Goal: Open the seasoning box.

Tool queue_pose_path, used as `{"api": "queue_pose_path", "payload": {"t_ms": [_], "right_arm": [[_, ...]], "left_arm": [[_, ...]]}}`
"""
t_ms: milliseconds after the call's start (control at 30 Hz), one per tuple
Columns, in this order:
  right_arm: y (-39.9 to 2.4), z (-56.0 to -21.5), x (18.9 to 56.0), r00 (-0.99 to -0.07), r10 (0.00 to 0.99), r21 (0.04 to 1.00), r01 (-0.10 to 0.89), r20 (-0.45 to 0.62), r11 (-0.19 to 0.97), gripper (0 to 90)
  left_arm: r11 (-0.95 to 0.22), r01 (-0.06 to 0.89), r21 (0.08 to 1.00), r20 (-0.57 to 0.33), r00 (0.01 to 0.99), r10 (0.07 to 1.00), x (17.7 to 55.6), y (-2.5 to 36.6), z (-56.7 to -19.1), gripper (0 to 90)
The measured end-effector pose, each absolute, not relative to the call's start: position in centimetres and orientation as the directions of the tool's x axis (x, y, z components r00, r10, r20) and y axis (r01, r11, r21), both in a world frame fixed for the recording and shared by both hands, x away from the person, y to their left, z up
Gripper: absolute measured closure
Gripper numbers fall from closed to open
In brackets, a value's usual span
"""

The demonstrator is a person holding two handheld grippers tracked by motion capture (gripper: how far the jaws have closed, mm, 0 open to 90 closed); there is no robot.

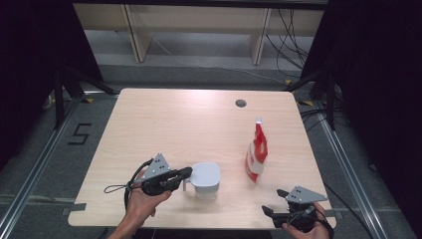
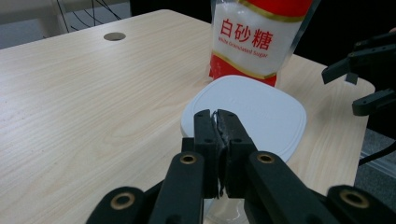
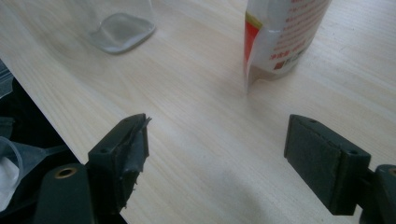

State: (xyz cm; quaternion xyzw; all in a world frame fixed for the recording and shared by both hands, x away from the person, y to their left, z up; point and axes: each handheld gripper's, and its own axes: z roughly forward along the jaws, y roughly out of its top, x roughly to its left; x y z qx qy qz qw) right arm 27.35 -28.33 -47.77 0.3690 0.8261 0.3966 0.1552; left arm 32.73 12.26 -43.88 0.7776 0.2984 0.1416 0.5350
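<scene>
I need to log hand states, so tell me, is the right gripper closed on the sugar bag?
No, the right gripper stands wide open over bare table, with the sugar bag upright farther off and untouched.

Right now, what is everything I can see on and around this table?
Container with lid: one, clear body with white lid, near left part of the table.
Sugar bag: one, red and white, standing upright right of centre.
Cable hole: one, dark grey, far side of the tabletop.
Table: one, light wood.
Shelf unit: one, beige, beyond the table.
Left gripper: one, black, shut at the near edge of the lid.
Right gripper: one, black, open, over the near right corner.
Hands: two, holding the grippers.
</scene>
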Motion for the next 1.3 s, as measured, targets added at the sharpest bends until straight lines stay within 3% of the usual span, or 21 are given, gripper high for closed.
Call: {"api": "queue_pose_path", "payload": {"t_ms": [333,767,867,1067,1300], "right_arm": [[-28.0,-47.6,27.2,-0.689,0.724,0.783,0.463,0.024,0.415,32.1],[-26.6,-47.0,27.0,-0.714,0.699,0.795,0.449,0.046,0.407,51.2],[-26.4,-46.8,27.3,-0.736,0.677,0.825,0.383,0.001,0.416,57.9],[-25.2,-46.4,27.3,-0.758,0.653,0.842,0.348,-0.006,0.412,67.3],[-23.8,-46.2,27.6,-0.777,0.629,0.845,0.314,-0.033,0.433,72.2]], "left_arm": [[-0.229,0.332,0.915,-0.124,0.772,0.623,32.9,12.5,-44.0,85.8],[-0.247,0.310,0.918,-0.094,0.775,0.625,32.8,12.4,-44.0,86.4],[-0.251,0.307,0.918,-0.088,0.775,0.625,32.8,12.3,-44.0,86.5],[-0.263,0.301,0.917,-0.072,0.772,0.632,32.7,12.3,-43.9,87.4],[-0.266,0.300,0.916,-0.066,0.768,0.637,32.6,12.3,-44.0,88.1]]}}
